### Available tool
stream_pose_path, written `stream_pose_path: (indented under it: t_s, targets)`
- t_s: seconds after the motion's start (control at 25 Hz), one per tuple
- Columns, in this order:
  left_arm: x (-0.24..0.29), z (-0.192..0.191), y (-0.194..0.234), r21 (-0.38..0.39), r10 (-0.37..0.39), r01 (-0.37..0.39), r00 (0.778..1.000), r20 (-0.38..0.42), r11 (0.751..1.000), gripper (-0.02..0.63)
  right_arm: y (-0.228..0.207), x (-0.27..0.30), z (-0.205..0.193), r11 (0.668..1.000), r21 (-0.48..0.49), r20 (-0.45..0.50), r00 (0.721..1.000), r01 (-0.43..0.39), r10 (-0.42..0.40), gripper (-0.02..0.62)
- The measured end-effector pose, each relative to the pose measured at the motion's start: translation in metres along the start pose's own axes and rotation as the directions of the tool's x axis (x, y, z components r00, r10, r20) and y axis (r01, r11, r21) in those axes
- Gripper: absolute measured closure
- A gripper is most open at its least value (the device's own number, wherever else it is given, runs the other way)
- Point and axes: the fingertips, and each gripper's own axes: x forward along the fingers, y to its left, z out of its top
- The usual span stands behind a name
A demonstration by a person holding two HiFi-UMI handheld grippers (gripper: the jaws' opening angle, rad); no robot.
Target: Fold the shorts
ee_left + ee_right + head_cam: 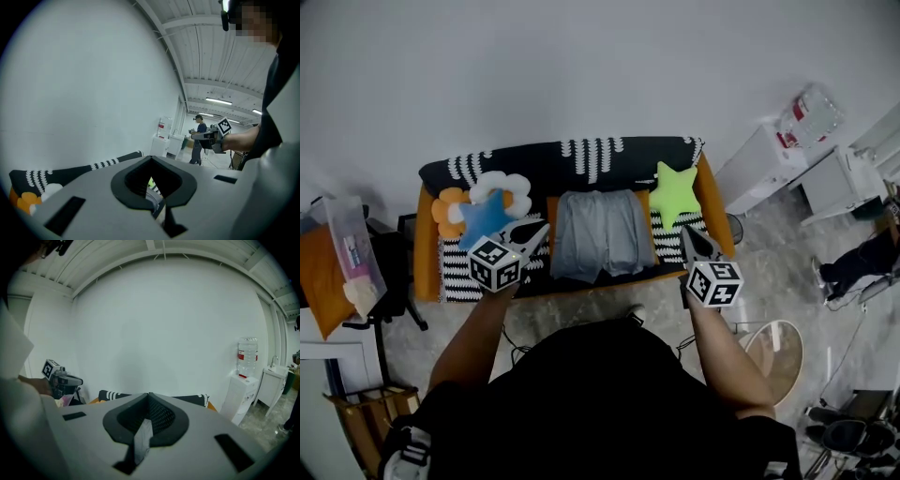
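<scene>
Shorts (598, 234) lie btwn left gripper (536, 231) & right gripper (688, 234), legs twd person, left slightly nearer; both jaws pressed together, empty.

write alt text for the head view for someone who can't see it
Grey shorts lie flat on a sofa, seen from above. The left gripper and right gripper, both shut and empty, hover either side, by a blue star cushion and a green star cushion.
</scene>
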Motion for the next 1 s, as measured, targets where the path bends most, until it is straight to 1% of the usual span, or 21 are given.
stream_pose_path:
  t_s: [0.28, 0.4, 0.56, 0.76, 1.0]
  targets:
    - [-0.017, 0.007, 0.005, 0.015, 0.042, -0.042, 0.999, 0.020, 0.999, 0.591, 0.010, 0.011, 0.008, 0.999, -0.017, 0.011, 0.999, -0.047, 0.047, 0.589]
    - [-0.020, 0.013, 0.009, 0.020, 0.069, -0.069, 0.997, 0.036, 0.997, 0.591, 0.009, 0.023, 0.015, 0.997, -0.026, 0.018, 0.997, -0.070, 0.070, 0.589]
    - [-0.018, 0.014, 0.011, 0.027, 0.105, -0.106, 0.994, 0.033, 0.994, 0.591, 0.003, 0.042, 0.020, 0.994, -0.032, 0.019, 0.994, -0.109, 0.110, 0.589]
    - [-0.010, 0.016, 0.025, 0.003, 0.171, -0.171, 0.984, 0.039, 0.985, 0.591, -0.009, 0.077, 0.031, 0.985, -0.047, 0.011, 0.986, -0.167, 0.168, 0.589]
    - [0.020, 0.017, 0.036, -0.015, 0.235, -0.235, 0.972, 0.020, 0.972, 0.591, -0.031, 0.129, 0.046, 0.969, -0.060, -0.014, 0.971, -0.239, 0.239, 0.589]
